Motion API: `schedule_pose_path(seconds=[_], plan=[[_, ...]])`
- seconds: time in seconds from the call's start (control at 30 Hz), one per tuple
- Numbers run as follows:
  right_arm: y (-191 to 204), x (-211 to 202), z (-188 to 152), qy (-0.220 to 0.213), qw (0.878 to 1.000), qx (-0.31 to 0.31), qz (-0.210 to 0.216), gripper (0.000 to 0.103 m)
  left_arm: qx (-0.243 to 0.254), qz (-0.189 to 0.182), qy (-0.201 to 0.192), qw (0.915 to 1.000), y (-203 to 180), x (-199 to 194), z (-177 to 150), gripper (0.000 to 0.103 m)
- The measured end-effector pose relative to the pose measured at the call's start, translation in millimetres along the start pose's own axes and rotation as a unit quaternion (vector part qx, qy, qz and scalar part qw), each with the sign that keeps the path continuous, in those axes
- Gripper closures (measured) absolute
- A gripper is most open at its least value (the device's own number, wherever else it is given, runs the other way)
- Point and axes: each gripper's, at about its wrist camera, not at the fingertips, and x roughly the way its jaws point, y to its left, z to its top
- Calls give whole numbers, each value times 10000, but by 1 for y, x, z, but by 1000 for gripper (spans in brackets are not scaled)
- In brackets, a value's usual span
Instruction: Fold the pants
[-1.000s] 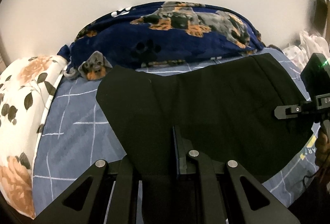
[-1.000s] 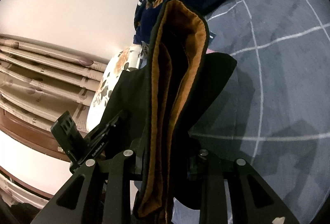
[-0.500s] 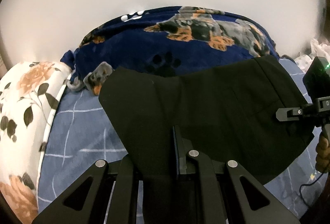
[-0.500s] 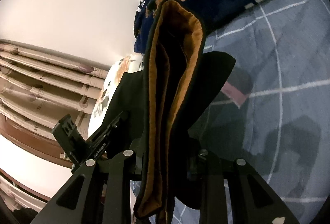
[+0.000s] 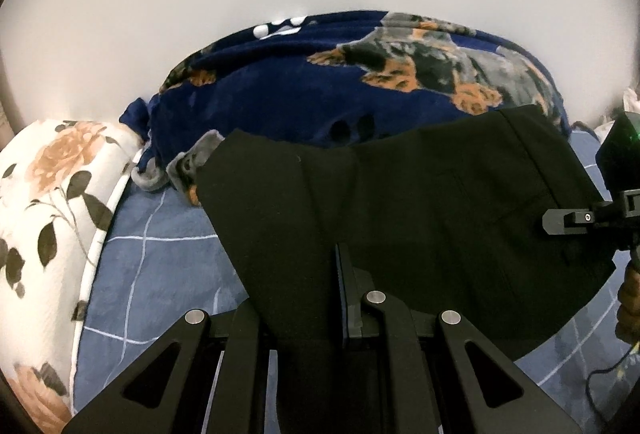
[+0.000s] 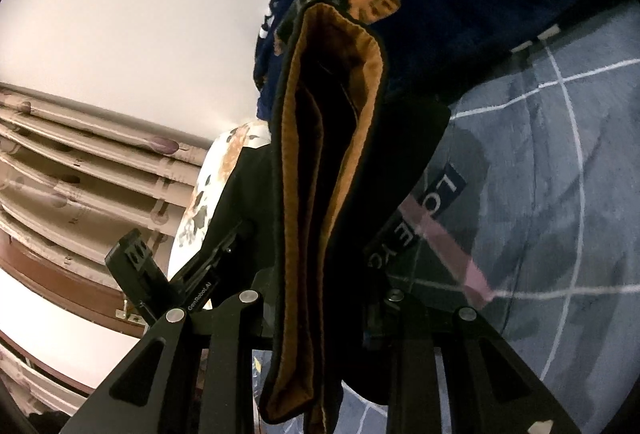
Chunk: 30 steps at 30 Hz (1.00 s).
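Pants [image 5: 420, 218] clamped btwn left gripper [image 5: 304, 298] & right gripper [image 6: 324, 298].

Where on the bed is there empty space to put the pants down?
The checked sheet is bare between the flowered pillow and the pants, and again right of the pants in the right wrist view. It is crowded further back, where the dog blanket is piled.

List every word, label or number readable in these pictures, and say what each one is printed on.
"GenRobot.AI": on the left hand-held gripper, on its black body, seen from the right wrist view.
"LO" and below it "EYC": white letters on the blue bed sheet, partly hidden by the black pants.
No other text is legible in either view.
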Motion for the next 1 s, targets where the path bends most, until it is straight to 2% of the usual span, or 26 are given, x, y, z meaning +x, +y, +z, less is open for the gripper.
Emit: schedule_pose_path(seconds=[0.5,0.8,1.0], plan=[[-24,17,5,11,9997,232,-33,78,-118,70,226,9996,14,39,-12,91],[-40,16,1,-24,9991,330,-248,78,-366,66,259,9990,23,49,-24,86],[-45,17,0,-5,9987,195,-467,78,-470,96,267,9985,28,56,-30,77]])
